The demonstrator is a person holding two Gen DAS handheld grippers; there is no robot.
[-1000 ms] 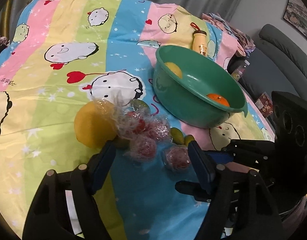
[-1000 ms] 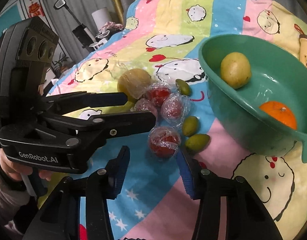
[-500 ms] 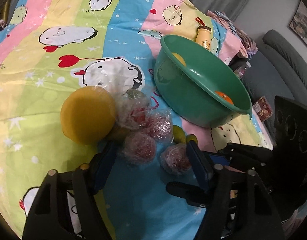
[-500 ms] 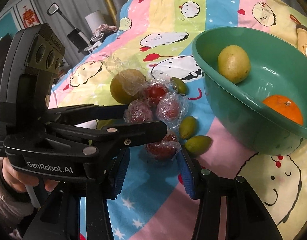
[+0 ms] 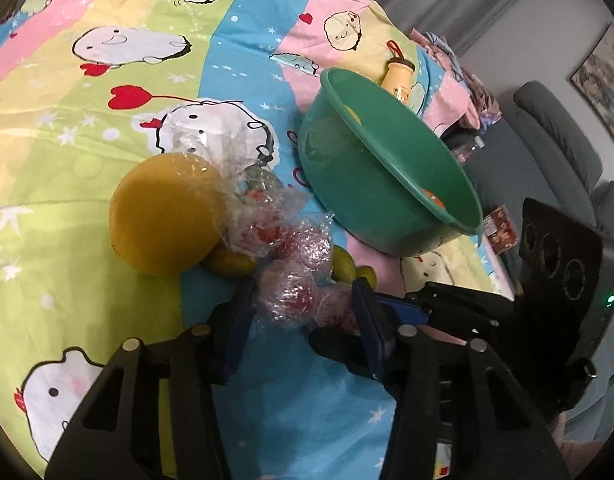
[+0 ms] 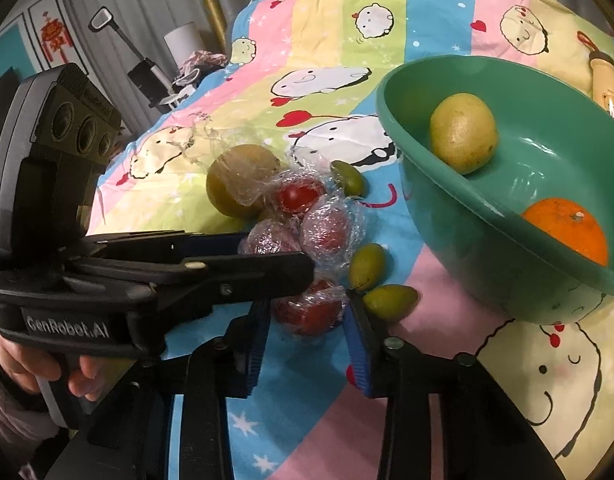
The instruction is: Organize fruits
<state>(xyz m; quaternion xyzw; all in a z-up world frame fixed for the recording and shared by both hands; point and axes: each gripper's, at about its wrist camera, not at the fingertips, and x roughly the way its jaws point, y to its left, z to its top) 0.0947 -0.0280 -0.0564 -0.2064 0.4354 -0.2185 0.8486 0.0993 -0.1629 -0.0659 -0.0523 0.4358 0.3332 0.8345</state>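
A green bowl holds a yellow-green fruit and an orange. Beside it on the bedsheet lie a big wrapped yellow fruit, several plastic-wrapped red fruits and small green olive-like fruits. My left gripper is open, its jaws on either side of one wrapped red fruit. My right gripper is open around another wrapped red fruit, apart from it. The left gripper's fingers cross just above that fruit in the right wrist view.
A yellow bottle lies behind the bowl. A grey sofa stands beyond the bed's right edge. A floor lamp and furniture stand past the far left edge. The cartoon bedsheet spreads to the left.
Both grippers have moved forward and down to the fruit cluster. Each now has a wrapped red fruit between its open jaws. The fruits and bowl have not moved.
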